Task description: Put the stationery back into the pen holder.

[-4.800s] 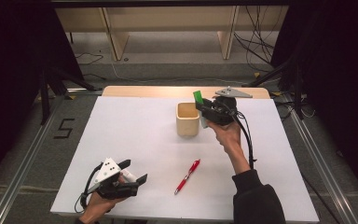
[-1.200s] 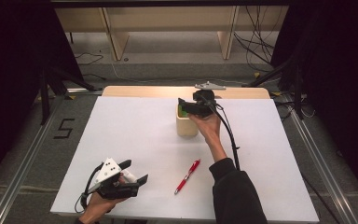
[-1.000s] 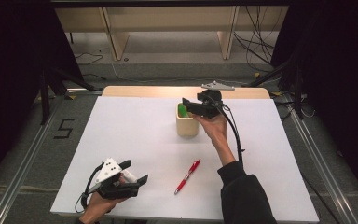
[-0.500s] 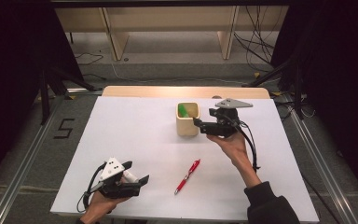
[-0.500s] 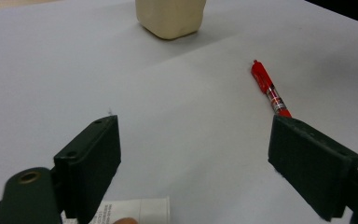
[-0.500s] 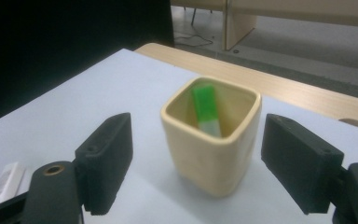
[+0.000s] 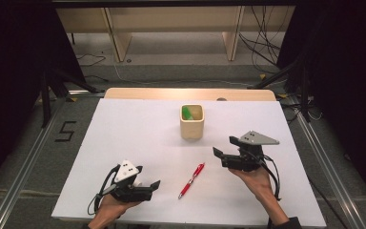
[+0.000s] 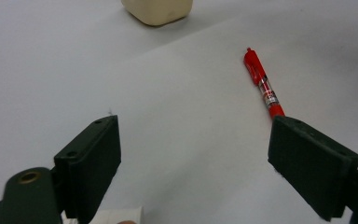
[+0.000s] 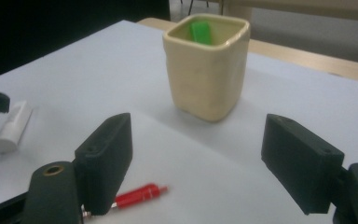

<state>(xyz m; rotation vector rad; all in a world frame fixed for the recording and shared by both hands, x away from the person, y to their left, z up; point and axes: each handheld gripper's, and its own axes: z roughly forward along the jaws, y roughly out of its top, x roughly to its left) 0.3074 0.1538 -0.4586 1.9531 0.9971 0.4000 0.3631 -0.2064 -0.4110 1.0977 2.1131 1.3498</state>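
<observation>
The red pen point(image 7: 191, 180) lay flat on the white worktop point(image 7: 124, 129), between the two pairs of tongs and touching neither. In the high view the right tongs point(image 7: 221, 153) hovered to the pen's right and a little farther up the worktop, jaws pointing left toward the gap between pen and cup; nothing sat between them. Their jaws had just been opening and stood wide. In the right gripper view the pen point(image 9: 137, 195) showed low down, partly behind the left-hand jaw, with the cream cup point(image 9: 206, 65) standing upright beyond and roughly centred between the jaws.

The left tongs point(image 7: 153, 188) rested near the worktop's front edge, just left of the pen, jaws spread wide and empty. In the left gripper view the pen point(image 8: 264, 86) ran diagonally, its lower end close above the right-hand jaw and apart from it, as far as the angle allowed.

The cup point(image 7: 192, 122) held a green object point(image 7: 187, 113), probably a marker or a similar stick, leaning against its inner wall.
</observation>
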